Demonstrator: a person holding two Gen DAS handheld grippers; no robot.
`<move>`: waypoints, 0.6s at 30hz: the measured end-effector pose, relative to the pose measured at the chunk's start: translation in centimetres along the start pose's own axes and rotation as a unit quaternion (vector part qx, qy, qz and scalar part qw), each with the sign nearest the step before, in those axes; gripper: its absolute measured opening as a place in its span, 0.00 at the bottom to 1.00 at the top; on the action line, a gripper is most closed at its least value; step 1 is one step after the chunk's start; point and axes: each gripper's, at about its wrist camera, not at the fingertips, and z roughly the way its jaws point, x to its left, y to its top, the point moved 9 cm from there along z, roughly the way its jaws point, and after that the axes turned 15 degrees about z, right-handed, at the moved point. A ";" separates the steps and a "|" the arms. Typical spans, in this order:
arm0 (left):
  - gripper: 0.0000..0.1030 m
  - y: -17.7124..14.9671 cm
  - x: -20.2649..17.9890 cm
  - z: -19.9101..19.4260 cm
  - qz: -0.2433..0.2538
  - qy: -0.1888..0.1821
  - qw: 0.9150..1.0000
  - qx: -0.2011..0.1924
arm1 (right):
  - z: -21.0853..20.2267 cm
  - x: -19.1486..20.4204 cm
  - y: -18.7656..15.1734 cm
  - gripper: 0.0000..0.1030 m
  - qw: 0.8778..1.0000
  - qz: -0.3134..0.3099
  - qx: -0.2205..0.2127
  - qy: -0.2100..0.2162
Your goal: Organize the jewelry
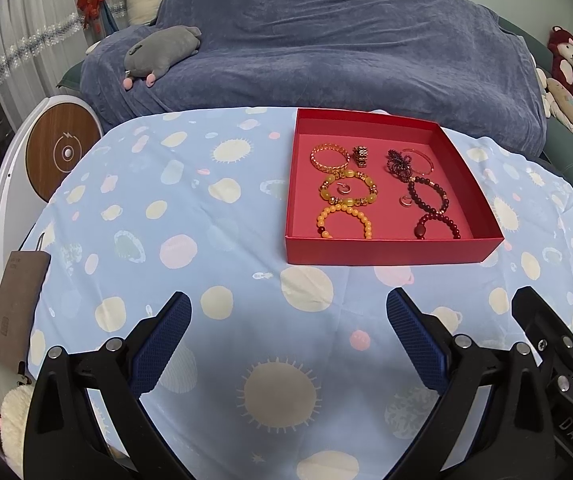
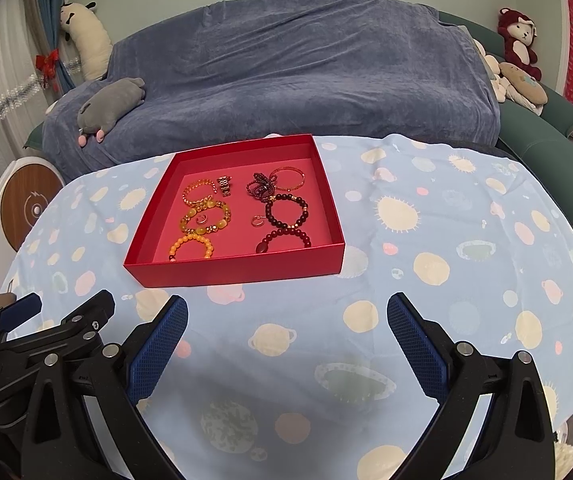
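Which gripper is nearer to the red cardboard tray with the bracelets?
Hard to tell; neither is clearly nearer. The left gripper is before the red cardboard tray's left front corner, the right gripper before its right front corner, both open.

Left gripper [image 1: 288,312] and right gripper [image 2: 286,314], black plastic frames, silver pivot screws, blue cross-hatched finger pads [image 1: 414,336], white "DAS" lettering.

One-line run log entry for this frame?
left tool: open, empty | right tool: open, empty | red box: bracelets sorted yellow left, dark right | tablecloth: no loose jewelry
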 end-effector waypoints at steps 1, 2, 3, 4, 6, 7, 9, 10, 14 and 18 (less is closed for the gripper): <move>0.91 0.1 0.0 0.0 0.000 0.000 1.000 0.000 | 0.0 0.0 0.0 0.93 1.000 0.000 0.000 0.000; 0.91 0.2 0.0 0.0 0.000 0.000 1.000 0.000 | 0.0 0.1 0.1 0.93 1.000 -0.001 0.000 0.000; 0.91 0.1 0.0 0.0 0.000 0.000 1.000 0.000 | 0.1 0.1 0.1 0.93 1.000 0.000 0.000 0.000; 0.91 0.2 0.0 0.0 0.000 0.000 1.000 0.000 | 0.0 0.0 0.0 0.93 1.000 0.000 0.000 0.000; 0.91 0.3 0.0 0.0 0.001 0.000 1.000 0.000 | 0.1 0.1 0.1 0.93 1.000 -0.001 0.000 0.000; 0.91 0.1 0.0 0.0 0.001 0.000 1.000 0.000 | 0.1 0.1 0.1 0.93 1.000 -0.001 0.000 0.000; 0.91 0.3 0.0 -0.1 0.001 0.001 1.000 -0.001 | 0.1 0.1 0.1 0.93 1.000 0.001 0.000 0.000; 0.91 0.4 0.1 -0.1 0.002 0.001 1.000 -0.001 | 0.0 0.1 0.2 0.93 1.000 0.001 0.000 0.000; 0.90 0.6 0.1 -0.1 0.002 0.001 1.000 -0.001 | 0.0 0.1 0.3 0.93 1.000 0.002 0.001 0.001; 0.90 0.8 0.3 -0.1 0.004 0.000 1.000 -0.003 | 0.0 0.3 0.6 0.93 1.000 0.001 0.000 0.001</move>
